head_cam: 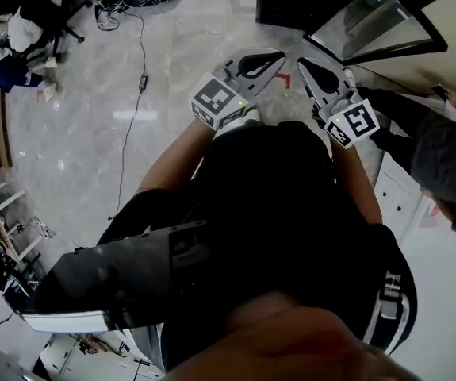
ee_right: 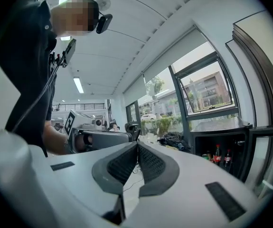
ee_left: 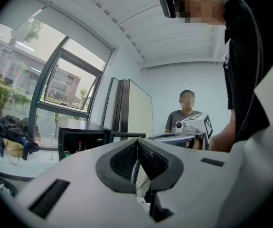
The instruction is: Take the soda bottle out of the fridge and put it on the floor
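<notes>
Right gripper view puts the fridge (ee_right: 196,148) at 3 o'clock, door open, with the soda bottle (ee_right: 217,155) upright inside, just beside a second bottle (ee_right: 228,157). Both the right hand-held gripper (ee_right: 137,144) and the left hand-held gripper (ee_left: 136,140) are clenched on nothing and well apart from the fridge. Approach looks like the step in hand. Spread one set of jaws before reaching the opening, come in level, and take the bottle round its body below the cap, clear of its neighbour and the door. The floor (head_cam: 93,133) lies bare at 9 o'clock in the head view.
</notes>
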Demonstrator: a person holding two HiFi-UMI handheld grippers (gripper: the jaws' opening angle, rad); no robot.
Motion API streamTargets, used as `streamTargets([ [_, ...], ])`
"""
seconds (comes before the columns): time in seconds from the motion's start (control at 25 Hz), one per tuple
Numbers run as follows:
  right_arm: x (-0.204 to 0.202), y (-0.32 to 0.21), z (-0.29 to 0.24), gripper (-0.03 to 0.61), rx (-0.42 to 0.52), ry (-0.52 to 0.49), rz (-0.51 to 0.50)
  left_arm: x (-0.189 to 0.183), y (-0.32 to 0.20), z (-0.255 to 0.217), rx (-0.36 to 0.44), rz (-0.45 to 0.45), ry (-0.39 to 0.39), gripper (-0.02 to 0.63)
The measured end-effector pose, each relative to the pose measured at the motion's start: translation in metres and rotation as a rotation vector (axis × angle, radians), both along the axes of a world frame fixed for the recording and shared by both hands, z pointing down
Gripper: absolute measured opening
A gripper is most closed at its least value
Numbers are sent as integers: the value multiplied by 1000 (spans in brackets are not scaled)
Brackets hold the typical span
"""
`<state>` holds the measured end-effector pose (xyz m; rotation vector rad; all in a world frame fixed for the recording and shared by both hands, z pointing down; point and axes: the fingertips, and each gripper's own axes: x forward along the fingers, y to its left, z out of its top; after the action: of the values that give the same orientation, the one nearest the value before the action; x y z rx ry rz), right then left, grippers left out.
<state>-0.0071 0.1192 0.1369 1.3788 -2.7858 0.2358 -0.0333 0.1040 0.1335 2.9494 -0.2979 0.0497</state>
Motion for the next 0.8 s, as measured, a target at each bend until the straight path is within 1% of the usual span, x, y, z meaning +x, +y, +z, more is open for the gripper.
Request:
streamTargets([
  [0.12,7,-13,7,12,-10,5,7,6,-16,2,11,0,16,5],
  [0.28,24,-34,14,12,-18,4,15,19,-38,5,-4,-4,29,5],
  [0.56,63,-102,47,12,-20,3,2,51,-100,32,2,-46,-3,5],
  [0.8,114,-159,58,14,-23,31,-8,94,-142,34,-5,-104,-29,5],
])
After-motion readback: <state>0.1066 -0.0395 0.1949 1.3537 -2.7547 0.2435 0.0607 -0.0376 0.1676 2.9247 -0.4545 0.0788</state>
